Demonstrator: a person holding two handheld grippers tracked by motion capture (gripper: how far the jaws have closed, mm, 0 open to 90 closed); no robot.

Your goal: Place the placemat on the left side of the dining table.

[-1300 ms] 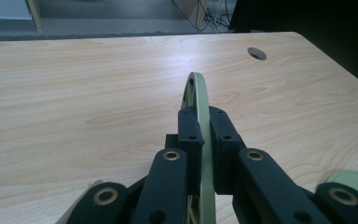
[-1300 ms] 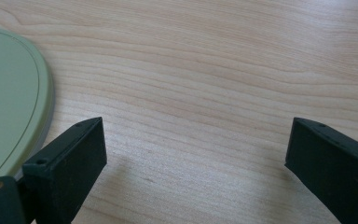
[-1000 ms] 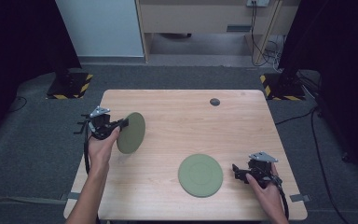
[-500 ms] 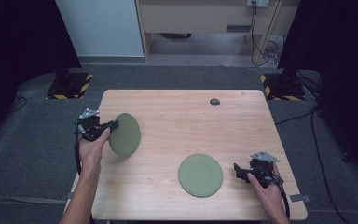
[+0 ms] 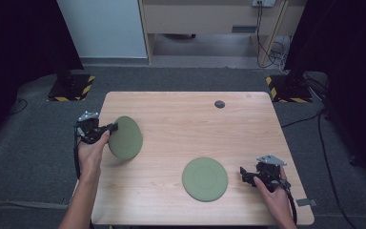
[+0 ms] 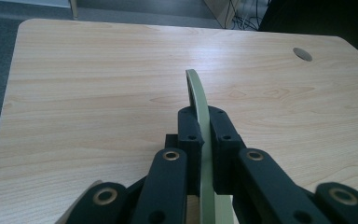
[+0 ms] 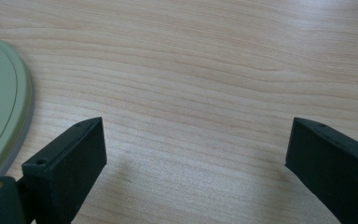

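The green plate (image 5: 125,138), clamped at its rim by the left gripper (image 5: 110,128), has been carried leftward; stiff, light, slippery. The right gripper (image 5: 246,173) is held open.

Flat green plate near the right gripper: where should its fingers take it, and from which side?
Take the plate by its right rim, coming in low from the right, where the open right gripper already sits. It lies flat on the table, so only the thin edge offers purchase; one finger likely has to slip under the rim.
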